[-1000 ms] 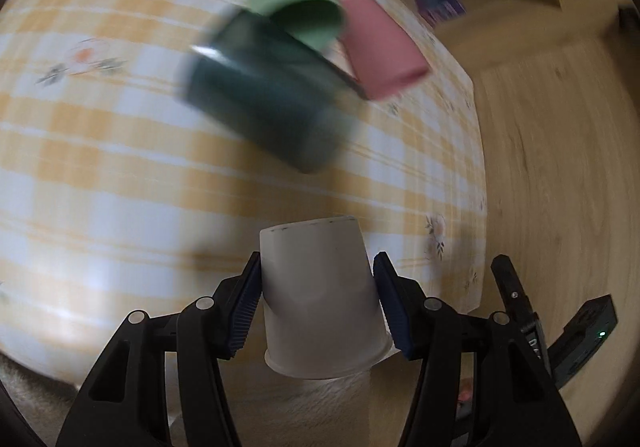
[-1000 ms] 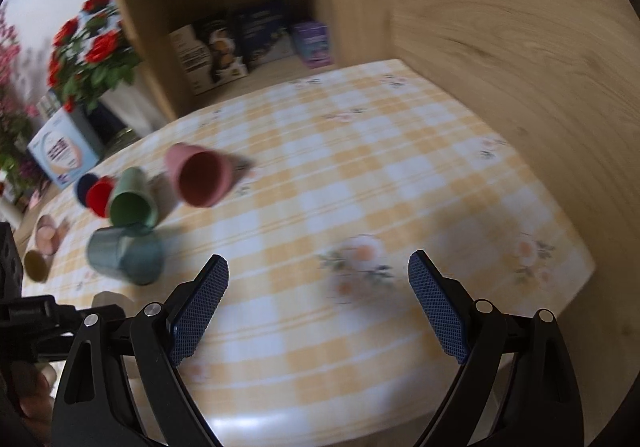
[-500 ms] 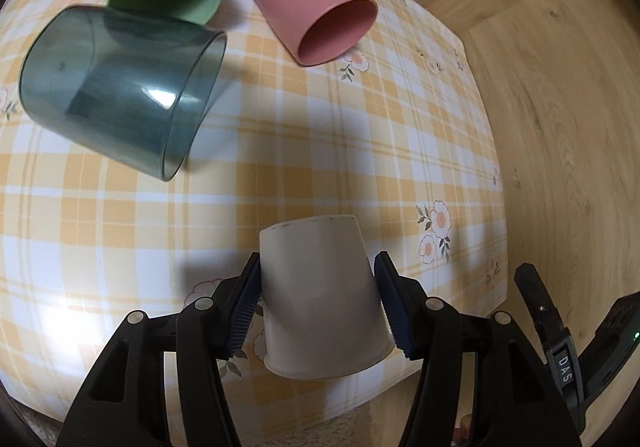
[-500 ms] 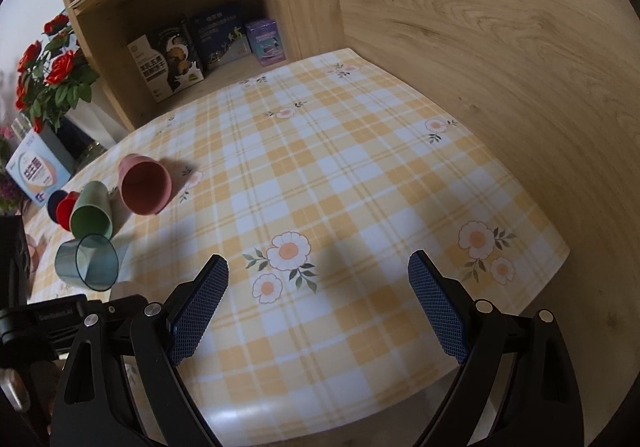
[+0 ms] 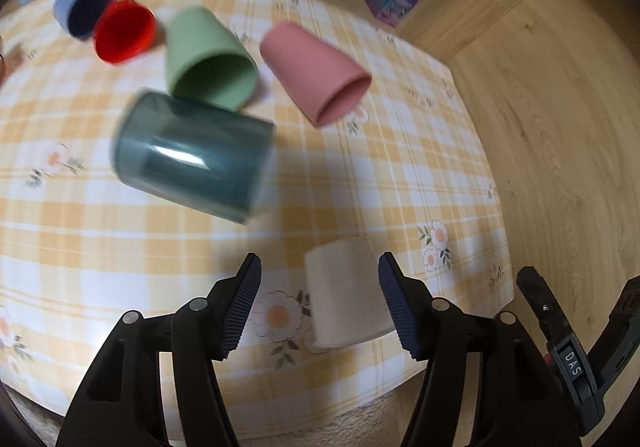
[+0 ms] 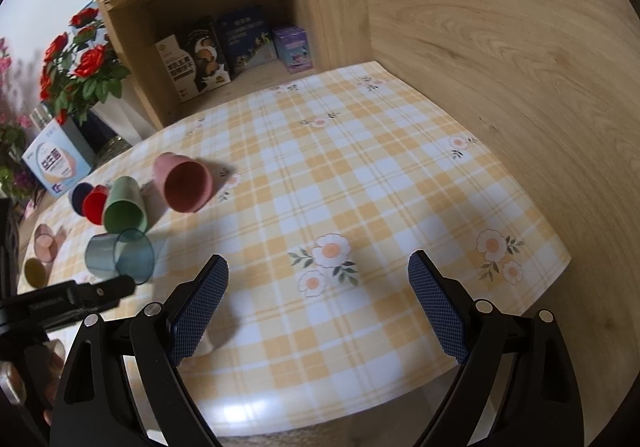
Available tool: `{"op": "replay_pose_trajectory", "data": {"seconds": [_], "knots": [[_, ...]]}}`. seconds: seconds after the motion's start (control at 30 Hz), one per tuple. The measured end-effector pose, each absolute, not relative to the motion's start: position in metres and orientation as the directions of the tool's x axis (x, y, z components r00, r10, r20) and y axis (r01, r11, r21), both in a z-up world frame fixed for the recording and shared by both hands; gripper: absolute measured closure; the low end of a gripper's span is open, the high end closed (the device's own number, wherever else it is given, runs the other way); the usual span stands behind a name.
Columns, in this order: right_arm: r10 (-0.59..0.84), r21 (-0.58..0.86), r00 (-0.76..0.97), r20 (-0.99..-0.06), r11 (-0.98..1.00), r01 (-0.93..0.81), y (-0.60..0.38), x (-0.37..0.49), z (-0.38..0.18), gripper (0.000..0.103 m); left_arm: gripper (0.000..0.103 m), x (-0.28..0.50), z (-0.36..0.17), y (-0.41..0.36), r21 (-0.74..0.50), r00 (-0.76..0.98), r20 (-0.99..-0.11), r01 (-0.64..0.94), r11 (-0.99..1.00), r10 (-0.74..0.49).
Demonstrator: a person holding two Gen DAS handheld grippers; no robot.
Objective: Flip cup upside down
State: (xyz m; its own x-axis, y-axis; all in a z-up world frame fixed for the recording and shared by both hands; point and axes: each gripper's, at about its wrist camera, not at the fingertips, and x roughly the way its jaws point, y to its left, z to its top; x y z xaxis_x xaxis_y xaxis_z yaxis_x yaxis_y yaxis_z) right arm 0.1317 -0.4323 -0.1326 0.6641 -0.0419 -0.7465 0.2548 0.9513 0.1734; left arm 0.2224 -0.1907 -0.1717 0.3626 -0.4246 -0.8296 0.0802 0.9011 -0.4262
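The white cup (image 5: 346,297) stands upside down on the tabletop (image 5: 360,175) near its front edge, wide rim down on the yellow checked cloth, closed base up. It sits between the fingers of the left claw (image 5: 320,301), close to the right-hand pad and with a clear gap to the other; the claw is spread wide and grips nothing. The right claw (image 6: 318,307) is also spread wide and empty, above a bare stretch of cloth printed with white flowers.

Beyond the white cup five other cups lie on their sides in a loose cluster. Nearest is a smoky teal clear cup (image 5: 192,155), blurred in the left wrist view. Behind it are a green cup (image 5: 208,59) and a pink cup (image 5: 316,71), mouths turned toward the camera, the green one touching or overlapping the teal one. Further left are a red cup (image 5: 124,29) and a dark blue cup (image 5: 84,9), pressed together. None lies between the claw and the white cup.

A wooden shelf (image 6: 224,7) at the far edge holds printed cartons (image 6: 200,59) and a purple box (image 6: 294,49); their print is too small to read. Red flowers (image 6: 80,67) stand left of it, beside a light blue box (image 6: 56,163) with Chinese characters. A black tag at the lower right of the left wrist view reads "DAS" (image 5: 572,363).
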Motion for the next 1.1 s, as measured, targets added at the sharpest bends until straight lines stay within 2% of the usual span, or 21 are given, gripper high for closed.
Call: {"op": "replay_pose_trajectory", "data": {"seconds": [0.27,0.53,0.63,0.83,1.0,1.1], "knots": [[-0.011,0.16,0.668,-0.744,0.968,0.194,-0.399,0.129,-0.119,0.015,0.033,0.207,-0.138,-0.148,-0.311,0.497,-0.802,0.123,0.942,-0.33],[0.039,0.159,0.645,-0.763,0.979,0.13,-0.37,0.132,-0.112,0.015,0.011,0.185,-0.107,-0.089,-0.165,0.661,-0.722,0.123,0.979,-0.205],[0.057,0.159,0.631,-0.774,0.982,0.106,-0.363,0.135,-0.111,0.015,0.006,0.176,-0.1,-0.066,-0.116,0.7,-0.697,0.101,0.988,-0.153],[0.115,0.173,0.56,-0.821,0.984,0.052,-0.352,0.153,-0.114,0.015,0.006,0.163,-0.096,-0.022,-0.088,0.734,-0.674,0.043,0.995,-0.091],[0.253,0.26,0.405,-0.879,0.965,-0.039,-0.34,0.182,-0.131,0.014,0.006,0.15,-0.097,0.008,-0.094,0.754,-0.656,-0.028,0.995,-0.041],[0.282,0.266,0.309,-0.908,0.96,-0.093,-0.327,0.199,-0.145,0.014,0.006,0.144,-0.098,0.021,-0.106,0.76,-0.649,-0.059,0.993,-0.025]]}}
